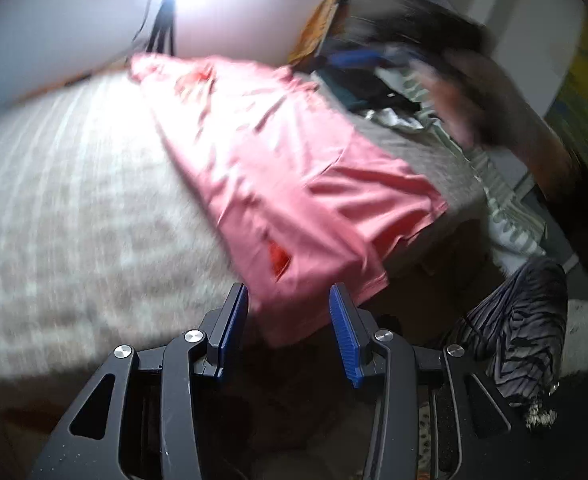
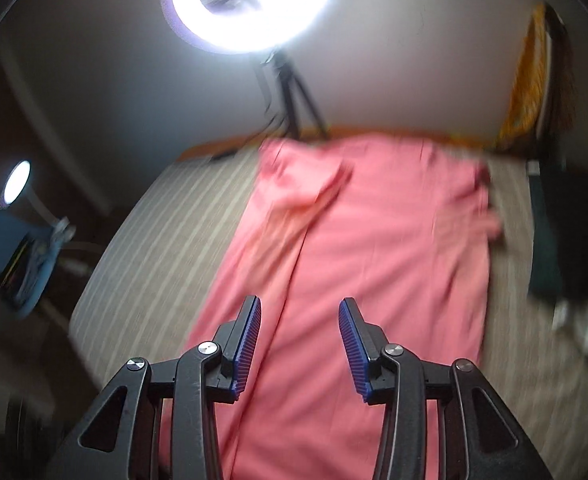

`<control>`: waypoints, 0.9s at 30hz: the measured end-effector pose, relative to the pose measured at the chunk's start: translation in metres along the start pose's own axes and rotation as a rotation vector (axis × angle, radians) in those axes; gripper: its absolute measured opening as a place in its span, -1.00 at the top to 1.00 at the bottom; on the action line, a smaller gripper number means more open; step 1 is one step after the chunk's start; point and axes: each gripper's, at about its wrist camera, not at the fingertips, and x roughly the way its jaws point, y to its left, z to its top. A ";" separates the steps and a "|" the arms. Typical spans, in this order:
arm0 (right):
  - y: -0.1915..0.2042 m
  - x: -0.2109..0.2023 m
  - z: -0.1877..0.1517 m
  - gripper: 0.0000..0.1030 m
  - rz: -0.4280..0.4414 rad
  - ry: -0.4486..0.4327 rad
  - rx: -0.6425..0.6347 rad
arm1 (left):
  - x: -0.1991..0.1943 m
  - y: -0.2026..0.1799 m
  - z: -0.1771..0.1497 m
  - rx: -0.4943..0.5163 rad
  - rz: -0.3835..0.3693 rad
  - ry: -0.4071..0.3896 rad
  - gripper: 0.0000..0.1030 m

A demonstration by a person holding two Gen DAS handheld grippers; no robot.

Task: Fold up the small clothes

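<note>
A pink garment (image 1: 278,168) lies spread lengthwise on a striped beige bed cover (image 1: 74,200), its near hem hanging over the bed's edge. My left gripper (image 1: 290,300) hovers just before that hem, jaws apart, nothing between the blue pads. In the right wrist view the same pink garment (image 2: 373,248) stretches away toward the wall, with a fold along its left side. My right gripper (image 2: 299,316) is above its near part, open, the pads clear of the cloth. The right hand shows as a dark blur (image 1: 465,92) at the upper right of the left wrist view.
A ring light (image 2: 250,0) on a tripod stands behind the bed. A pile of dark and striped clothes (image 1: 377,80) sits on the bed's far right. A zebra-patterned cloth (image 1: 525,320) hangs near the floor. A blue chair (image 2: 18,264) stands left of the bed.
</note>
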 end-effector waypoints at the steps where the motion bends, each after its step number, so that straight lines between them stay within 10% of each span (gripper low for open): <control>1: 0.004 -0.003 -0.023 0.15 0.019 0.019 0.009 | 0.005 0.005 -0.004 -0.032 -0.023 0.017 0.21; 10: 0.033 0.018 -0.139 0.15 0.120 0.143 0.033 | 0.029 0.009 -0.012 -0.078 -0.033 0.067 0.24; 21: 0.041 0.052 -0.159 0.23 0.126 0.182 0.058 | 0.048 0.017 -0.013 -0.152 -0.077 0.115 0.26; 27: 0.043 0.056 -0.163 0.96 0.151 0.198 0.065 | 0.048 0.007 -0.012 -0.116 -0.080 0.104 0.86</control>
